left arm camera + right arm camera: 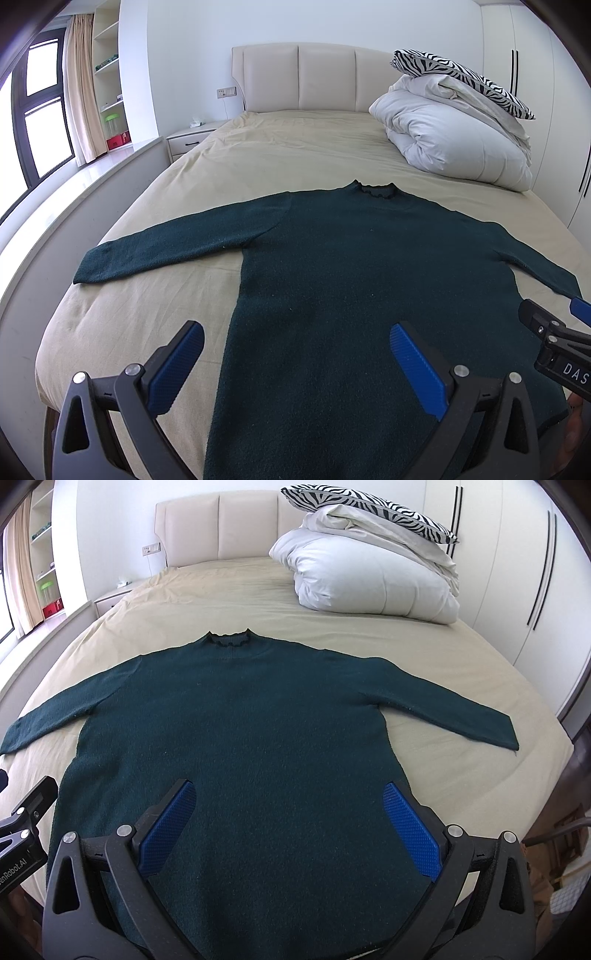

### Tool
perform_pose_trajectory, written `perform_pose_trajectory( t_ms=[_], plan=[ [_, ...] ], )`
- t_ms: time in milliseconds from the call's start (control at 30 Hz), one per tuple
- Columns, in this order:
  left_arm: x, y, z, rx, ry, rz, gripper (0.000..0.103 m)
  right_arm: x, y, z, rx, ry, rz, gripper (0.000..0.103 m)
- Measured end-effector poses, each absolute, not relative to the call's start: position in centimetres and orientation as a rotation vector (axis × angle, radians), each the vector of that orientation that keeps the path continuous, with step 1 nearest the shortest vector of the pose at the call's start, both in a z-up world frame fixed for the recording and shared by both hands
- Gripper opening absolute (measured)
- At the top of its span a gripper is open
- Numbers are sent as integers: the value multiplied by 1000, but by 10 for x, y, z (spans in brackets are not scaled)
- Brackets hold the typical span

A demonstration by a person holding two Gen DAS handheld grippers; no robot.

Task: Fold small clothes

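A dark green long-sleeved sweater [351, 266] lies flat on the bed, collar toward the headboard, both sleeves spread out; it also shows in the right wrist view [258, 720]. My left gripper [295, 332] is open and empty above the sweater's lower left side, over its left edge. My right gripper [288, 790] is open and empty above the sweater's lower right part. The right gripper shows at the right edge of the left wrist view [554, 332]. The left gripper's body shows at the left edge of the right wrist view [26, 823].
The bed has a beige sheet [258, 155] and a padded headboard [314, 77]. A folded white duvet [454, 136] with a zebra pillow [461, 77] lies at the far right. A nightstand [188, 138] and window ledge stand on the left, wardrobes [517, 572] on the right.
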State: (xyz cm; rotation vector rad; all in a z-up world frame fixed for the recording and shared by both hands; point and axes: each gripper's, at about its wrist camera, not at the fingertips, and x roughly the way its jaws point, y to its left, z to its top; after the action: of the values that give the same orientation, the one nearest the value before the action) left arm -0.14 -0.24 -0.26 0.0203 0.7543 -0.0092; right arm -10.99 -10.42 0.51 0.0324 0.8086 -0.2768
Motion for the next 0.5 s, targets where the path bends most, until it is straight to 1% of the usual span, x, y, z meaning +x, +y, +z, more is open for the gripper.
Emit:
perform_pose_trajectory(
  t_ms=[500],
  plan=[
    [-4, -5, -6, 15, 756, -13, 103, -108, -102, 1, 27, 814, -277, 103]
  ],
)
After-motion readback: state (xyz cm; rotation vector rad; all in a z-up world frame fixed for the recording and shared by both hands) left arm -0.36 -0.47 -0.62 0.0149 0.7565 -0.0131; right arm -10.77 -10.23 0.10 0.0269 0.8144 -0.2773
